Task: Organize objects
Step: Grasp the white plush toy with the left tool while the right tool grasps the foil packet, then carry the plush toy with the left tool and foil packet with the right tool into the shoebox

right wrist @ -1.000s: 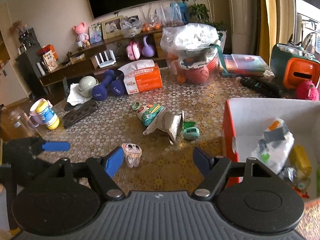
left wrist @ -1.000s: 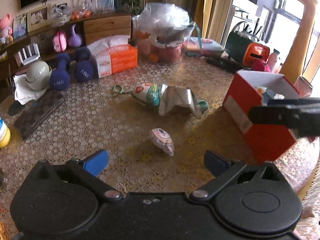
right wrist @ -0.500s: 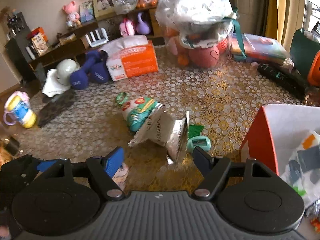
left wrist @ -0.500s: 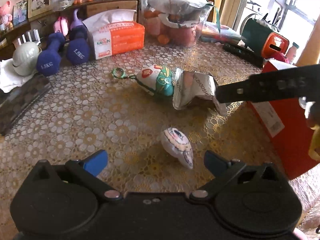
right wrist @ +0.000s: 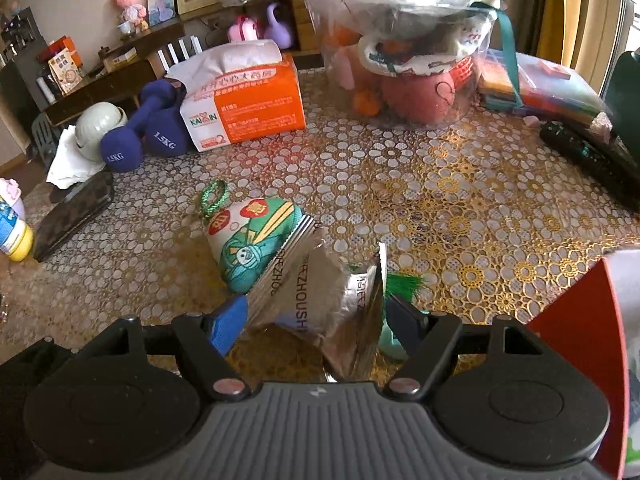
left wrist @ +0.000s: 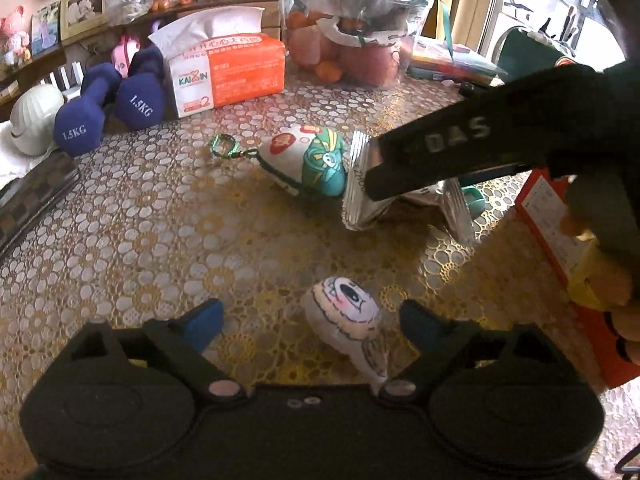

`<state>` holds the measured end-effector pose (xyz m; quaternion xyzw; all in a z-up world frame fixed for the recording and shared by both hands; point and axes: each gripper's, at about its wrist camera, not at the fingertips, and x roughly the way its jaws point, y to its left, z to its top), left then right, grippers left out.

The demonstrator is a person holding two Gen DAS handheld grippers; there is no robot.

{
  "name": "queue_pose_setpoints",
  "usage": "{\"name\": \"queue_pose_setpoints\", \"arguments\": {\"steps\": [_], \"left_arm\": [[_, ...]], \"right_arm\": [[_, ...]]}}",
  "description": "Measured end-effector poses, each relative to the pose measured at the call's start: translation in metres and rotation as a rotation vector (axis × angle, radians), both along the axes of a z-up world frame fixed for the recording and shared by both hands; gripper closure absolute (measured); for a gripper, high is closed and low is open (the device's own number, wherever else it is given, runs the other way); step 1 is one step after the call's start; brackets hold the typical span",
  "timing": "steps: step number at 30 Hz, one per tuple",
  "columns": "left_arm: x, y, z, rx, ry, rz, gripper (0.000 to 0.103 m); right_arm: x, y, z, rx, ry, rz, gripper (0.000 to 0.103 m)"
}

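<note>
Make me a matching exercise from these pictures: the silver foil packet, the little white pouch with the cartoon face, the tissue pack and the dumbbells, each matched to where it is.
1 silver foil packet
2 white pouch
3 tissue pack
4 dumbbells

A beside the white helmet
B between the right gripper fingers
C between the left gripper fingers
D in front of the fruit bag, by the weights

Pairs: 1-B, 2-C, 3-D, 4-A

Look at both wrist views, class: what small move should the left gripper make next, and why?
Probably lower a little further and close. The left gripper, whose jaws have just been closing, is open astride the small white pouch lying on the table, not yet pinching it.
</note>
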<state>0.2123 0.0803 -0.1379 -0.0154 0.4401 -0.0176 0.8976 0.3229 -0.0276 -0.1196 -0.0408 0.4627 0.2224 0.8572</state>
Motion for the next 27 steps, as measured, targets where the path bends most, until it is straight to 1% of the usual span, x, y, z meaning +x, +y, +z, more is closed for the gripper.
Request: {"name": "queue_pose_setpoints", "arguments": {"steps": [2,6,7,9,10,12,14,15,18,19,20,23,27], "left_arm": [[0.001,-0.003,-0.002,0.009,-0.004,-0.009,0.019],[0.001,-0.005,-0.002,0.030,-0.021,-0.009,0.024],[0.001,-0.006,-0.002,0.034,-0.025,-0.005,0.026],[0.000,-0.006,-0.002,0.043,-0.031,0.001,0.028],[0.001,-0.007,-0.002,0.048,-0.032,0.002,0.029],[0.001,-0.008,0.000,0.051,-0.034,0.000,0.034],[0.000,-0.010,0.000,0.051,-0.036,-0.003,0.042],[0.000,-0.010,0.001,0.051,-0.034,-0.005,0.044],[-0.001,-0.012,0.003,0.046,-0.026,-0.006,0.054],[-0.002,-0.013,0.004,0.043,-0.021,-0.003,0.061],[-0.002,-0.013,0.005,0.047,-0.015,0.002,0.065],[-0.003,-0.012,0.006,0.043,-0.002,0.006,0.067],[-0.008,-0.009,0.013,0.030,-0.004,0.012,0.067]], "right_arm": [[0.003,0.002,-0.004,-0.005,0.005,0.004,0.027],[0.003,0.006,-0.009,-0.022,-0.009,0.014,0.027],[0.003,0.007,-0.010,-0.025,-0.014,0.014,0.027],[0.001,0.008,-0.010,-0.029,-0.022,0.023,0.030],[0.000,0.009,-0.011,-0.033,-0.024,0.027,0.033],[-0.001,0.010,-0.011,-0.040,-0.031,0.033,0.035],[-0.002,0.011,-0.011,-0.046,-0.038,0.036,0.038],[-0.002,0.011,-0.010,-0.047,-0.039,0.035,0.039],[-0.004,0.010,-0.009,-0.049,-0.041,0.026,0.045],[-0.005,0.010,-0.008,-0.051,-0.044,0.022,0.047],[-0.006,0.009,-0.007,-0.051,-0.045,0.021,0.050],[-0.009,0.007,-0.005,-0.051,-0.044,0.020,0.052],[-0.017,0.000,0.003,-0.035,-0.053,0.010,0.053]]}}
